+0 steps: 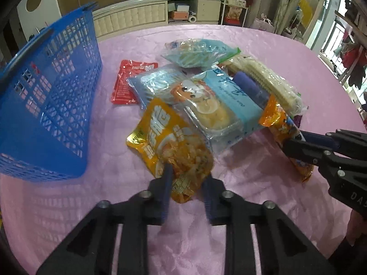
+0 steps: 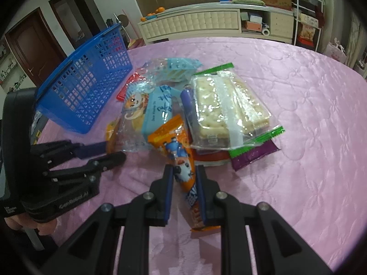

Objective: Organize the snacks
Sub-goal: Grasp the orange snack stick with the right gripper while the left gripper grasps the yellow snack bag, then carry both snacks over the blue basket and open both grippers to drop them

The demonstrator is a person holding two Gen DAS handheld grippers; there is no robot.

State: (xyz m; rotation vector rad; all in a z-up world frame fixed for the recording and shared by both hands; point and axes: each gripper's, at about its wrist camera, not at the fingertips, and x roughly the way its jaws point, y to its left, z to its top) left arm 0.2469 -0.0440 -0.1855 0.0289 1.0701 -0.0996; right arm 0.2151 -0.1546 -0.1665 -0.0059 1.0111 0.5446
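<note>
Snacks lie heaped in the middle of a pink quilted tablecloth (image 2: 286,105), with a blue plastic basket (image 1: 52,105) standing on the cloth just beside the pile at its left; the left gripper (image 1: 187,174) has its blue pads on either side of the near end of a yellow snack pouch (image 1: 169,146) and pinches it, the pouch resting on the cloth at the front of the heap; the right gripper (image 2: 183,176) is clamped on a long orange snack packet (image 2: 181,158), whose far end leans against the pile; behind these lies a clear pack with a light blue label and a cartoon face (image 1: 206,105), partly over a red packet (image 1: 128,80); a clear wrapper of pale crackers with green sealed edges (image 2: 227,110) sits at the right of the heap, over a purple packet (image 2: 252,155); another light blue bag (image 1: 197,52) lies at the far side, toward a low white cabinet (image 2: 206,23).
</note>
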